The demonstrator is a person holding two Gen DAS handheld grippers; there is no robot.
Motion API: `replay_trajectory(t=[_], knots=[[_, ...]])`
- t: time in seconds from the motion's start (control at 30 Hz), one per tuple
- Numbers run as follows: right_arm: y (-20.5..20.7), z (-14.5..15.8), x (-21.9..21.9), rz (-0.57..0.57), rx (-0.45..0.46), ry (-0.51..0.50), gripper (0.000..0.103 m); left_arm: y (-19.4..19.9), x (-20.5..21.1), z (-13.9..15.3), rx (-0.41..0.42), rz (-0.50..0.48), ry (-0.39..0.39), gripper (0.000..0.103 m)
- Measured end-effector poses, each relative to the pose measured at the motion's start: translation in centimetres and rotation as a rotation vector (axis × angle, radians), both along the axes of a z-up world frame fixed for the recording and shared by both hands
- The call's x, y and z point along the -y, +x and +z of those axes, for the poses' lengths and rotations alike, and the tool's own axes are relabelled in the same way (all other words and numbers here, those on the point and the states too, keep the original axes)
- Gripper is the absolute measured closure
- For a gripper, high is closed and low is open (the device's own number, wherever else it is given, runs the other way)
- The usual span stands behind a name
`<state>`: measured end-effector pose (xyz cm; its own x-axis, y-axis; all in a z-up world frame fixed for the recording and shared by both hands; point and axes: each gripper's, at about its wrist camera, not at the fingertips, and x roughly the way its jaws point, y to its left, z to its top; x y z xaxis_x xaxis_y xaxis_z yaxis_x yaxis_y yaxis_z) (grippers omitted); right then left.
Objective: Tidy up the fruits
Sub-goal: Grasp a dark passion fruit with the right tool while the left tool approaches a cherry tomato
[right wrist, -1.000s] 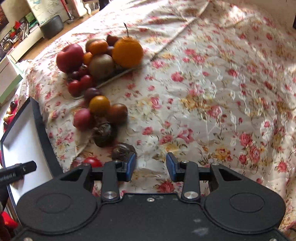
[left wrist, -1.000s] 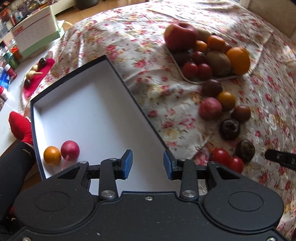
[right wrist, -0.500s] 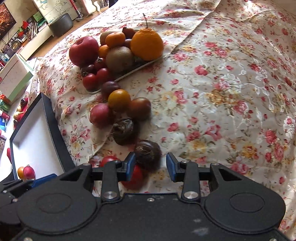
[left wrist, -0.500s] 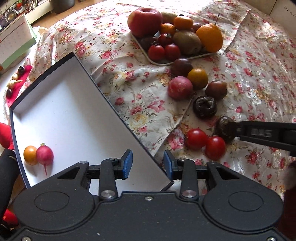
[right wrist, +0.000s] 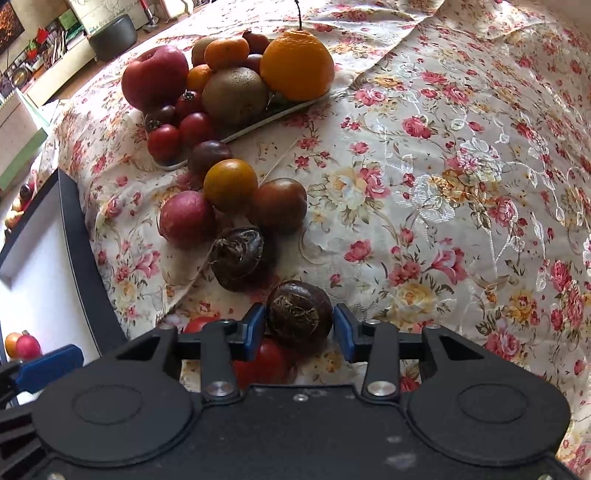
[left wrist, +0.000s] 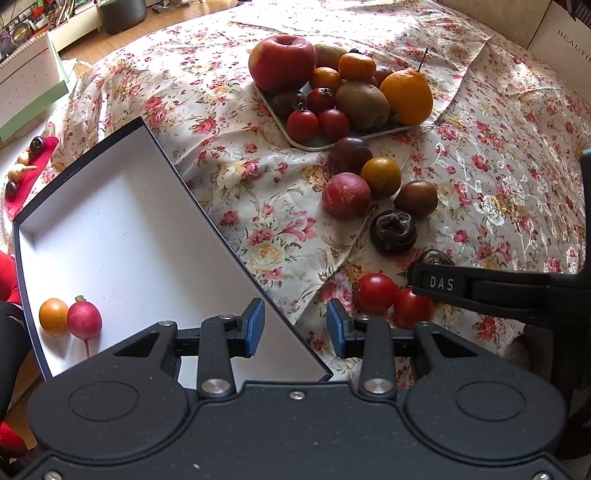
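Now right gripper (right wrist: 299,328) brackets dark brown, wrinkled chestnut (right wrist: 298,314).

Matte black speckled left gripper (left wrist: 295,328), blue rubber fingertip pads (left wrist: 255,326), silver screws at the pivots. Right gripper (right wrist: 299,332) matches; white "DAS" lettering marks its finger.

A floral cloth (left wrist: 258,155) with red roses on cream covers the surface, creased in places. Beyond its far edge lies wooden floor (left wrist: 147,33), where a dark round pot (right wrist: 112,37) stands. A green-edged white box (left wrist: 27,88) sits at left.
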<state>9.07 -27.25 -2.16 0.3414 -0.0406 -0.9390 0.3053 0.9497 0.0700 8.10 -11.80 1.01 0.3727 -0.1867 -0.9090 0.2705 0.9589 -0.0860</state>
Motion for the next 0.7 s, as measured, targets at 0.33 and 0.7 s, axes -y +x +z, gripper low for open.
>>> replay_trajectory(t=[0.33,0.7], knots=[[-1.0,2.3,3.3,-0.056,0.058,0.004,0.063,0.4,1.9,-0.1,-0.008,-0.022,-0.021,0.058],[-1.4,1.4,6.1,-0.132,0.058,-0.025,0.063,-0.7,4.3,-0.7,-0.016,-0.027,0.013,0.058]])
